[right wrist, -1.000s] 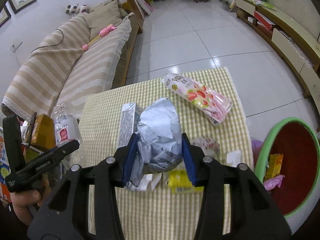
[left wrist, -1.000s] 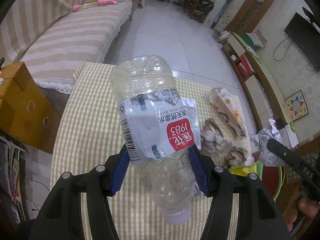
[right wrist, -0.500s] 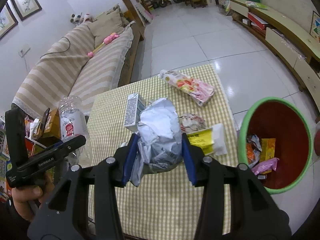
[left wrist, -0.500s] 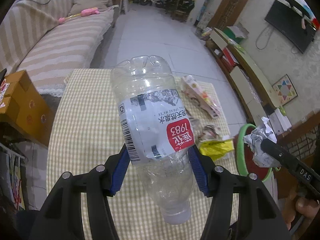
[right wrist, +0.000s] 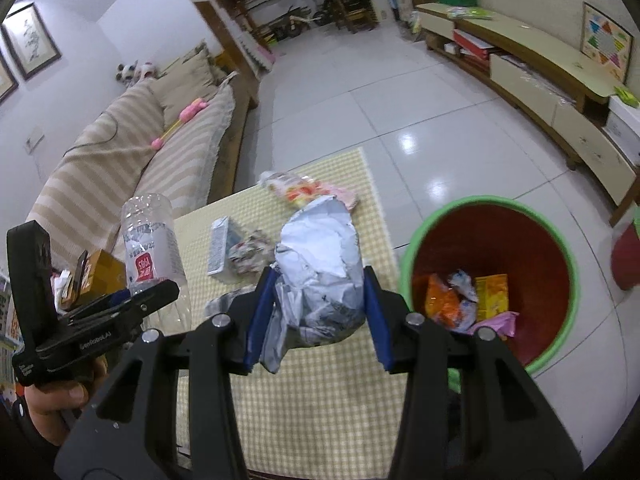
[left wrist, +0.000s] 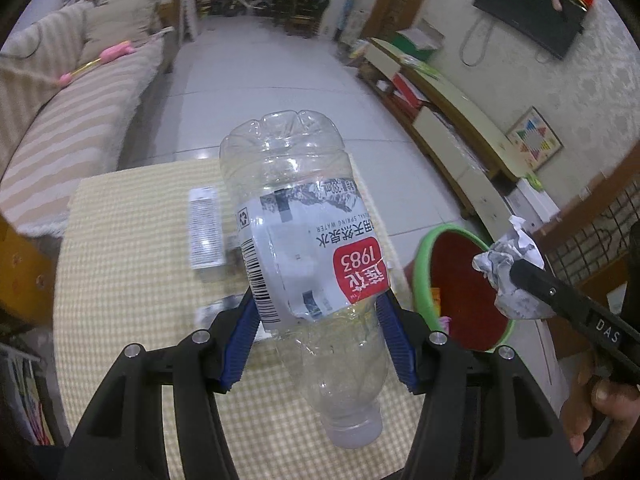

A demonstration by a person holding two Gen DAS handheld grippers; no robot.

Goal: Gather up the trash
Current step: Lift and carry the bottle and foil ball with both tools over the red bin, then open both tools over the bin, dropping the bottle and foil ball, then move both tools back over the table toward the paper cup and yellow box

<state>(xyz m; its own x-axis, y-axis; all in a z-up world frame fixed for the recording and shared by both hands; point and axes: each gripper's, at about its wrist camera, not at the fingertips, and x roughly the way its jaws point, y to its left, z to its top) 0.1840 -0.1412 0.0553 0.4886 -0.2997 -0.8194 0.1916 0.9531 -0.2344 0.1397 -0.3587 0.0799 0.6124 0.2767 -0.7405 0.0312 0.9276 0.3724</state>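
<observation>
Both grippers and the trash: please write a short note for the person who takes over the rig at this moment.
Left gripper: jaws shut on the clear plastic bottle, cap end toward the camera, held above the checked table.
Right gripper: jaws shut on a crumpled paper wad, also above the table, not yet over the bin.
Bin, green rim and red inside, stands on the floor just past the table's right edge; some wrappers already lie inside.
Left to do: drop both items in, then collect the small carton, the snack bag and the crumpled scraps that lie on the table.

Both loads (bottle [left wrist: 304,264], paper [right wrist: 320,264]) moved toward bin [right wrist: 560,240].
</observation>
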